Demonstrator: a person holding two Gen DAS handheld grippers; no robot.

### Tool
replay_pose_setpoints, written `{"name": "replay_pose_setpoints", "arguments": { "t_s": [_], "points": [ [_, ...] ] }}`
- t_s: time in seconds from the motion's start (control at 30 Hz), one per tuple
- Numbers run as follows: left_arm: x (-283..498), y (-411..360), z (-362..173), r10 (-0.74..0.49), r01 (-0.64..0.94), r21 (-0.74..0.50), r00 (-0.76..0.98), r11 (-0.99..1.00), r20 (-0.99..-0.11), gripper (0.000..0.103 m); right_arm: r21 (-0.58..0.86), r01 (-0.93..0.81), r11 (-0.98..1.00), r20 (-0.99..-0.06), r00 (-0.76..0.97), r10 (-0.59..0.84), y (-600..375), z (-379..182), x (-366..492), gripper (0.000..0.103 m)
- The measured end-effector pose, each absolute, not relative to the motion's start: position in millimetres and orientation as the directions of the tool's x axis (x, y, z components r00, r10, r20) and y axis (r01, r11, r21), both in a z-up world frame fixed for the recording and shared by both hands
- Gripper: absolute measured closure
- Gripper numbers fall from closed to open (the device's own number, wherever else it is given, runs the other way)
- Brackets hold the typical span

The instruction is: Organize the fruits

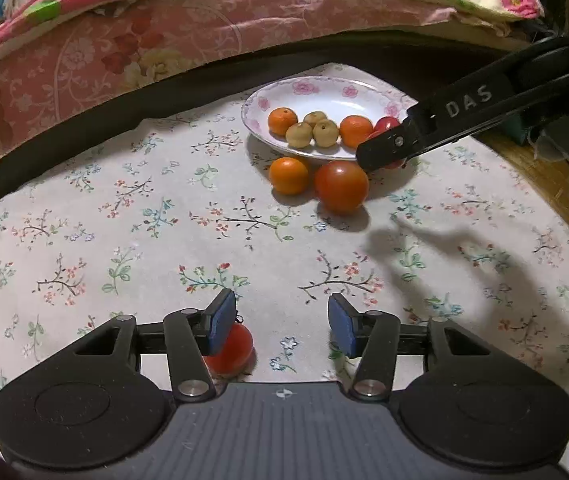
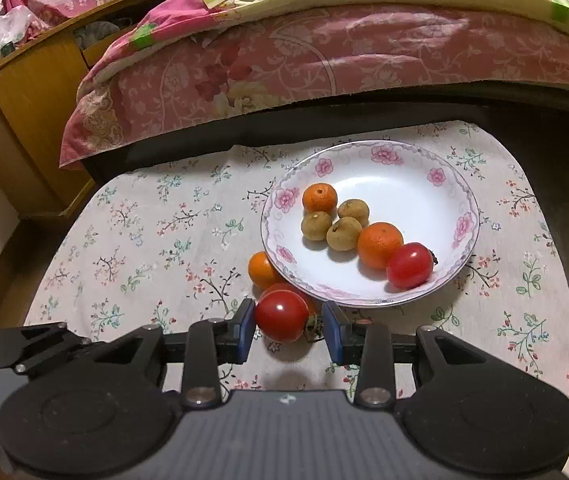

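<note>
Left wrist view: a bed [image 1: 204,32] with pink floral bedding fills the background, and in front of it lies the worktop [image 1: 124,220], covered by a pale cloth printed with flowering twigs. Toward the far side of the cloth stands a white plate [image 1: 324,96] with a pink flower rim; the right wrist view shows its contents as two oranges [image 2: 379,245], three small tan fruits [image 2: 343,233] clustered between them, and one red tomato [image 2: 409,266] near the front rim. Just outside the plate's near edge a large tomato [image 1: 341,186] and a loose orange [image 1: 288,175] lie side by side on the cloth, touching or nearly so. The right gripper [image 2: 288,330] hangs just in front of the plate's near rim, above the large tomato; its blue-padded fingers [image 2: 244,330] are drawn close about a small tomato [image 2: 281,316] whose stem end faces the right pad, the left pad meeting its skin, so the fruit is held. The left gripper [image 1: 280,322] hangs low over the near part of the cloth, well apart from the plate; its fingers [image 1: 342,328] stand partly apart with nothing between them, and another red tomato [image 1: 230,350] lies on the cloth under the left finger, partly hidden by it.
</note>
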State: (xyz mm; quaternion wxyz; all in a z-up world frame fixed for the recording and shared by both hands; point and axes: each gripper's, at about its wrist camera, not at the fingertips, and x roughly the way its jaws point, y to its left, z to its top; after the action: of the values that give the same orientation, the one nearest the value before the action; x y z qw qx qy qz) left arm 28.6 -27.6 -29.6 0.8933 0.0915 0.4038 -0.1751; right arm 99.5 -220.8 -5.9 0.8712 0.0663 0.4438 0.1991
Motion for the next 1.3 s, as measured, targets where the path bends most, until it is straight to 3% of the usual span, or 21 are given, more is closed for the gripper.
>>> {"name": "replay_pose_setpoints", "arguments": {
  "t_s": [0.4,0.67,0.8,0.93,1.3],
  "points": [
    [36,-10,-37,-0.139,0.288,0.062,0.627,0.956,-0.767,0.037,0.291,-0.293,0.911,-0.750,0.520,0.408,-220,-7,99,0.070],
    [34,-3,-43,-0.132,0.256,0.036,0.608,0.966,-0.783,0.041,0.292,-0.302,0.907,-0.751,0.515,0.413,-216,-8,99,0.070],
    [37,-1,-44,-0.131,0.228,0.013,0.604,0.974,-0.786,0.045,0.285,-0.304,0.909,-0.758,0.510,0.408,-214,-11,99,0.070],
    [35,-3,-43,-0.118,0.238,0.037,0.604,0.971,-0.788,0.065,0.287,-0.300,0.910,-0.757,0.511,0.408,-215,-11,100,0.070],
    [54,-14,-20,-0.218,0.256,-0.069,0.621,0.964,-0.752,0.066,0.288,-0.254,0.923,-0.743,0.549,0.383,-231,-9,111,0.070]
  ]
}}
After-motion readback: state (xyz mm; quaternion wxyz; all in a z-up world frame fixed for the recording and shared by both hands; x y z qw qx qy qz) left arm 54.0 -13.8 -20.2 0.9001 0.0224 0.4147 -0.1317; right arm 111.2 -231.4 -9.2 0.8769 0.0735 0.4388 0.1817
